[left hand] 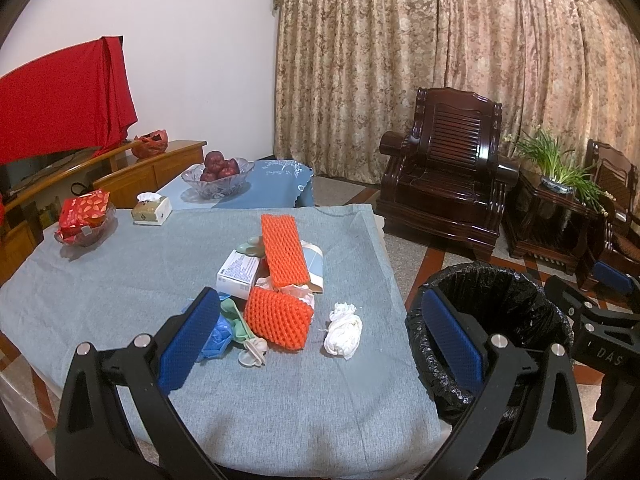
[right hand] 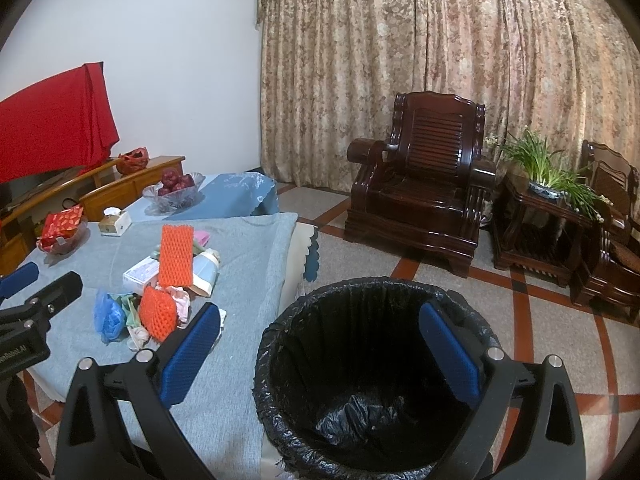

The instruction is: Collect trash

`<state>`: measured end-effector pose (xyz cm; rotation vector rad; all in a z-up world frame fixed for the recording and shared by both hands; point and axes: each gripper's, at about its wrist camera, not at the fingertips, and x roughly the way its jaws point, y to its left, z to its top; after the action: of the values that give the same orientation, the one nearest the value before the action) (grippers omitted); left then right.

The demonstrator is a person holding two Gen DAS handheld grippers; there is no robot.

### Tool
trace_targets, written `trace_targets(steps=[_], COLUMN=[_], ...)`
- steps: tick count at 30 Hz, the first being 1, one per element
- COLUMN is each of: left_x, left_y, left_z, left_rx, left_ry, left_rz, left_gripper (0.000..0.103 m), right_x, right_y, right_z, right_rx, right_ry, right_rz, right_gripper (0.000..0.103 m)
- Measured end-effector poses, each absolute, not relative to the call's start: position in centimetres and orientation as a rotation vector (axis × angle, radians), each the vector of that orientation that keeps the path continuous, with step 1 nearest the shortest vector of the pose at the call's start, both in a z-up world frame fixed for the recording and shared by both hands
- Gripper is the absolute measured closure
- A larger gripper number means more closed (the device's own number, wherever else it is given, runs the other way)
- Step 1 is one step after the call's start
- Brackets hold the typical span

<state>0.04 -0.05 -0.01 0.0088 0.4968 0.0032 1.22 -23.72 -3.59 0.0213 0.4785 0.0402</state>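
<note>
A heap of trash lies on the grey-clothed table (left hand: 120,280): two orange foam nets (left hand: 278,312) (right hand: 176,256), a white box (left hand: 238,274), a crumpled white tissue (left hand: 343,330), a blue plastic wad (left hand: 218,338) (right hand: 108,316) and green scraps. A bin lined with a black bag (left hand: 496,300) (right hand: 360,360) stands on the floor at the table's right edge. My left gripper (left hand: 320,340) hovers open above the table's near side, with the tissue between its fingers' lines and nothing held. My right gripper (right hand: 320,352) is open over the bin's mouth, empty.
At the table's far side sit a tissue box (left hand: 152,210), a red packet in a glass dish (left hand: 84,216) and a bowl of apples (left hand: 218,176). A dark wooden armchair (left hand: 444,172), a side table with a plant (left hand: 556,176) and curtains stand beyond.
</note>
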Motion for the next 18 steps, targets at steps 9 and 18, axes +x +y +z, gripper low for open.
trace_targets(steps=[9, 18], left_x=[0.2, 1.2], left_y=[0.0, 1.8], left_z=[-0.4, -1.6], left_rx=[0.007, -0.003], left_ry=[0.499, 0.507], left_rz=[0.004, 0.026], left_gripper=[0.005, 0.005], right_x=[2.0, 3.7], right_y=[-23.8, -22.1], right_z=[-4.0, -3.1], right_rx=[0.016, 0.020], right_ry=[0.495, 0.509], right_rz=[0.047, 0.078], right_gripper=[0.006, 0.006])
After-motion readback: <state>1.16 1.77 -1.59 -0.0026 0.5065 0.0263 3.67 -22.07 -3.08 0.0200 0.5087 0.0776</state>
